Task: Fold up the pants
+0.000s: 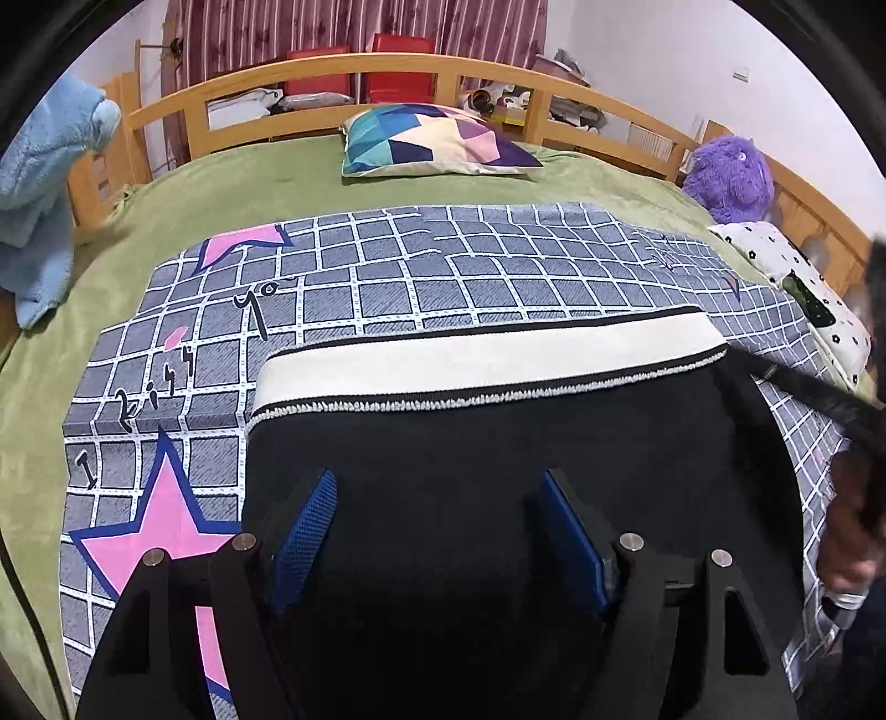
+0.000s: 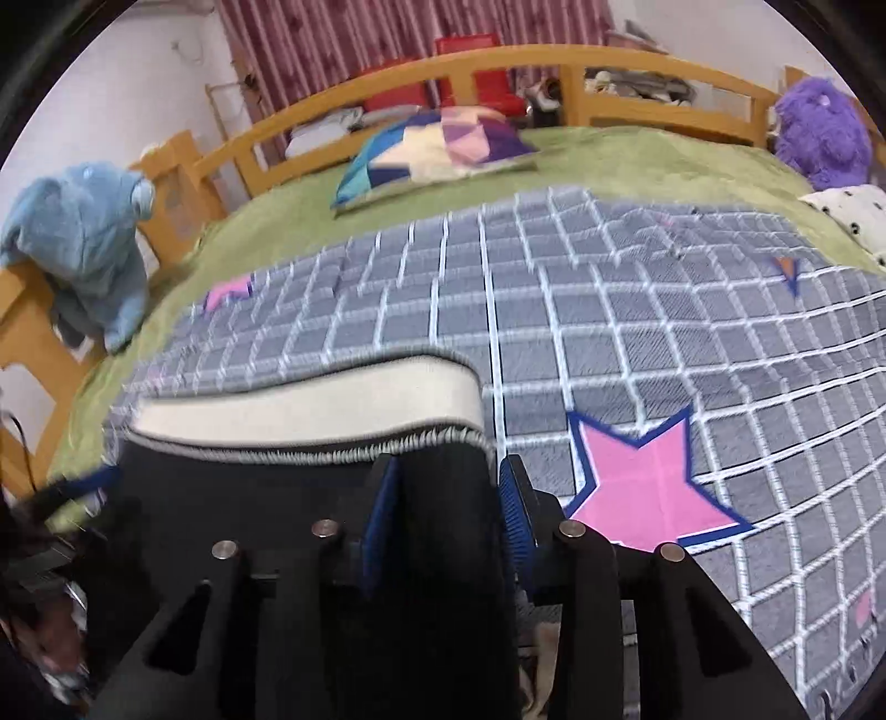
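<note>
While the black pants [image 1: 498, 443] with their white waistband [image 1: 487, 360] lie on the grid-patterned sheet [image 1: 387, 277], your left gripper [image 1: 437, 531] hangs spread wide over them and your right gripper [image 2: 448, 520] pinches their right edge.

- A home bedroom: a wooden bed frame [image 1: 354, 69] with a green blanket [image 1: 249, 188] and a grid-patterned sheet [image 1: 443, 260].
- A patchwork pillow [image 1: 432, 138], purple plush toy [image 1: 728, 177] and blue plush toy [image 2: 83, 238] sit on it.
- Striped curtains [image 1: 354, 25] hang behind.
</note>
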`<state>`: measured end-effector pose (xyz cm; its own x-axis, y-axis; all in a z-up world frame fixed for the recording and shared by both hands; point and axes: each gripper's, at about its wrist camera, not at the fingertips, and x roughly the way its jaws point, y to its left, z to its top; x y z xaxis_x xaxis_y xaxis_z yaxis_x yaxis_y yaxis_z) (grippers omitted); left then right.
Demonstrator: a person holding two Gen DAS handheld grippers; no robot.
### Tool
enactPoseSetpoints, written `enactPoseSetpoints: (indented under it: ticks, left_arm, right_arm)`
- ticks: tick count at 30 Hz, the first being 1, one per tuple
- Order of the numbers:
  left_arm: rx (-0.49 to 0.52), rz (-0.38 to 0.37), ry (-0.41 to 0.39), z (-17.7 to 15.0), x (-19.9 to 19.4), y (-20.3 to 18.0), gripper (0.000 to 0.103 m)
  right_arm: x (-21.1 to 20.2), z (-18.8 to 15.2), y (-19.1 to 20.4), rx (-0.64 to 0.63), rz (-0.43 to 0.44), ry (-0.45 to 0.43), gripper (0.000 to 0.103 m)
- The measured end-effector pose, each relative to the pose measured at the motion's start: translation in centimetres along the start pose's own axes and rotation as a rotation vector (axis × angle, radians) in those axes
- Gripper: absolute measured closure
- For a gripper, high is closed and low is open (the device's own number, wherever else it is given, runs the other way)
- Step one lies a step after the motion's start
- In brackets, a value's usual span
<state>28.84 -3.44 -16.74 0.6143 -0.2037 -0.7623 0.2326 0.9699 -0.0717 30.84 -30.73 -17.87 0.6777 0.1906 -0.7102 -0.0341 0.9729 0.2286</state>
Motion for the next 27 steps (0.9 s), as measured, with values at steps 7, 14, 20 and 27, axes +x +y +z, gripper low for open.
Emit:
enactPoseSetpoints:
  ticks: [7, 14, 20, 27]
  left_arm:
    - [-0.008, 0.006, 0.033, -1.6, -0.6, 0.2, 0.029]
    - [-0.042, 0.049, 0.065, -5.0, -3.0, 1.2, 0.029]
    - [-0.063, -0.004, 0.126, -10.5, -5.6, 0.5, 0.025]
    - [-0.061, 0.017, 0.149, -15.0, -9.1, -0.2, 0.025]
  right_arm:
    - [0.3, -4.7, 4.5, -0.239, -0.078, 0.034, 0.066]
    - [-3.7, -7.8, 2.4, -0.186, -0.065, 0.077, 0.066]
    - [-7.2, -12.7, 2.4, -0.149, -0.068, 0.140, 0.061]
    - [-8.6, -17.3, 3.3, -0.151, -0.105, 0.277, 0.061]
